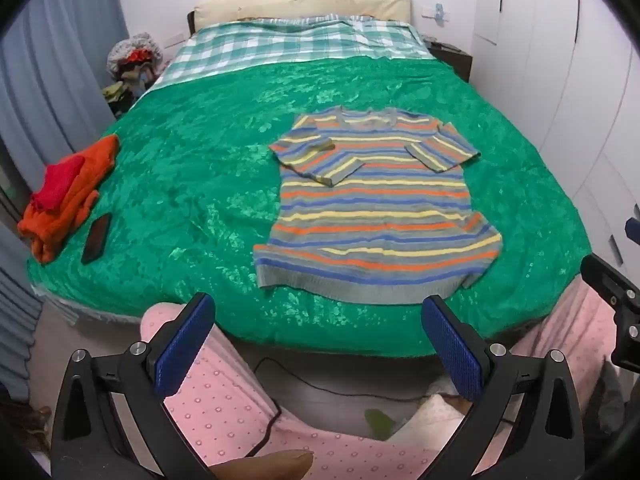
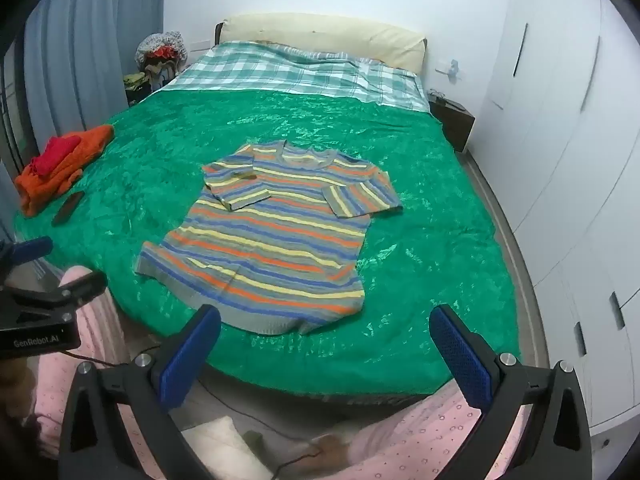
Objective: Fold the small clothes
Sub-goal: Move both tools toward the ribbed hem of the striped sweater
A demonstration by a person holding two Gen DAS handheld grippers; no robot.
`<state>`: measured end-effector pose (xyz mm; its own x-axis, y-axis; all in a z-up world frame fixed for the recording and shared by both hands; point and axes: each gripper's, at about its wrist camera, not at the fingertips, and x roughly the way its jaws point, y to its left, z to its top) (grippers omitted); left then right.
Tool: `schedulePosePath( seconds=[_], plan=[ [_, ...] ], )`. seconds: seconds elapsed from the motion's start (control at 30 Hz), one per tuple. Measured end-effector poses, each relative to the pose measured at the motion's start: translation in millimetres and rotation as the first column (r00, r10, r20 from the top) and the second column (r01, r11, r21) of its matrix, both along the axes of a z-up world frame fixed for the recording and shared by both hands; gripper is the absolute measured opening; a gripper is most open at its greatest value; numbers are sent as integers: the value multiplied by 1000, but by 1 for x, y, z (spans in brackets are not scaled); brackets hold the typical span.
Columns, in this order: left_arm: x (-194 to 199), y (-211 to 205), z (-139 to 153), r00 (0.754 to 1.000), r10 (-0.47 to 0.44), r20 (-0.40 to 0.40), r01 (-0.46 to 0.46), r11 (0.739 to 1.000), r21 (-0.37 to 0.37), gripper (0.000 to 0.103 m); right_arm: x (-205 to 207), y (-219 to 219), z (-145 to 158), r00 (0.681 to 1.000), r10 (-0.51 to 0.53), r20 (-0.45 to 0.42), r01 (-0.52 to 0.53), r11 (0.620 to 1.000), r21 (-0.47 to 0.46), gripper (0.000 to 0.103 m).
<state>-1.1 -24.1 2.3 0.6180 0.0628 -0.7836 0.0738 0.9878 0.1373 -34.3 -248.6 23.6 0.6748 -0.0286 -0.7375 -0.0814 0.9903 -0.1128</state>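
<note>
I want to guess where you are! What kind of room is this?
Most likely a bedroom. There is a big bed with a green blanket, a cream headboard against the wall, and tall white wardrobe doors beside it. A striped sweater lies on the bed.

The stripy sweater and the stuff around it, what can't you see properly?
- Striped sweater: its underside is hidden against the green blanket in both views.
- Orange clothes: a red garment covers part of the pile.
- Clothes heap beside the bed: too small to identify.
- Dark phone: screen unreadable.
</note>
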Motion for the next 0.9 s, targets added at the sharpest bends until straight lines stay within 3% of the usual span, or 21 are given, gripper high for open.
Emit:
schedulePosePath(
  seconds=[0.1, 0.17, 0.3, 0.37, 0.43, 0.6, 0.9],
  plan=[
    [1, 10, 2, 1000, -4, 22, 5, 1000, -4, 103, 1, 1, -4, 1000, 7, 1, -7, 1000, -5, 103],
    [3, 11, -2, 1000, 11, 1, -11, 999, 39, 103, -2, 0, -3, 1000, 18, 15, -18, 1000, 10, 103],
    [4, 21, -7, 999, 27, -42, -26, 1000, 15, 103, -4, -10, -6, 1000, 10, 10, -11, 999, 42, 103],
    [5, 24, -9, 998, 38, -45, -36, 999, 40, 103, -1, -12, -4, 1000, -7, 2, 7, 1000, 24, 103],
    [9, 26, -12, 998, 39, -52, -36, 997, 67, 103, 7, -16, -18, 999, -20, -26, 21, 999, 25, 103],
    [25, 28, -30, 992, 25, -123, -23, 1000, 12, 103, 20, -18, -37, 996, -20, -92, 22, 1000, 18, 103],
    [52, 34, -65, 988, 20, -154, -16, 1000, 22, 103, 43, -28, -64, 992, -20, -124, 32, 995, 90, 103]
  ],
)
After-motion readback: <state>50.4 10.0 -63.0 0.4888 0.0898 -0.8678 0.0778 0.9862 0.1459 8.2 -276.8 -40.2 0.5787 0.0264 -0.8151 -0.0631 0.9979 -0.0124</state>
